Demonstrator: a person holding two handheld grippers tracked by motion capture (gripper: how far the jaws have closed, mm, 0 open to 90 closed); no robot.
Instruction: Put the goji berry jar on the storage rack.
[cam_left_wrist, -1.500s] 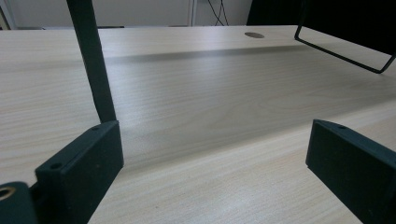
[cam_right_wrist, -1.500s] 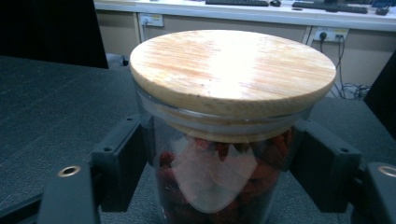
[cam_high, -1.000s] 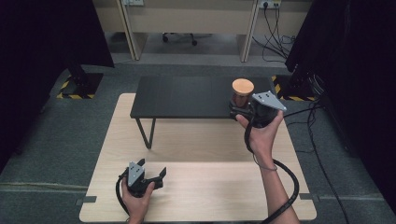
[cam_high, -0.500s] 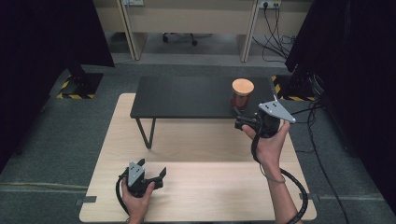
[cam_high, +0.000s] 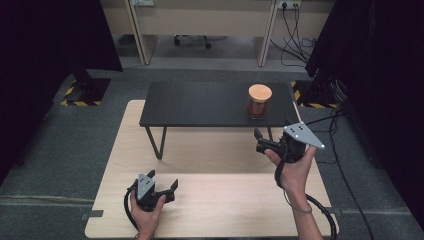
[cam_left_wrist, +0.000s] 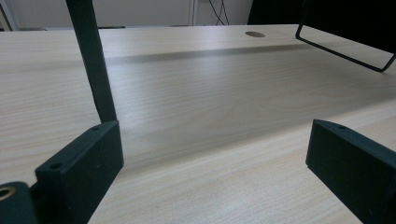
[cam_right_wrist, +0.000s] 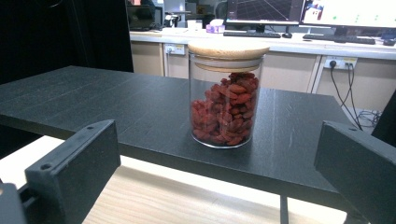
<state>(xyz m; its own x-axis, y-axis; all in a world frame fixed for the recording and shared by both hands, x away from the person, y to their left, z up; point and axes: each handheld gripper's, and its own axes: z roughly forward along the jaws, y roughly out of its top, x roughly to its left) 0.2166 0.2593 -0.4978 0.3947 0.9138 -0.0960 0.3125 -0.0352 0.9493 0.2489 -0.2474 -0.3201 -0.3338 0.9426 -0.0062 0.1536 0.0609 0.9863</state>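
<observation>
Right gripper view: the right gripper (cam_right_wrist: 219, 172), jaws apart and empty, faces the upright jar (cam_right_wrist: 227, 93) straight ahead; left gripper (cam_high: 159, 187) rests open, farther off.

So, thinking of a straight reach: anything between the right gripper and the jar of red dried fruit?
Nothing visible. The right gripper, jaws open, faces the jar across bare black shelf; the jar stands alone near the edge.

The high view looked forward and down from above the person's side onto the pale tabletop (cam_high: 210, 200). The left gripper view sat low, skimming that tabletop closely. The right gripper view faced the jar (cam_right_wrist: 227, 93) on the black shelf (cam_right_wrist: 116, 107), which the high view shared.
</observation>
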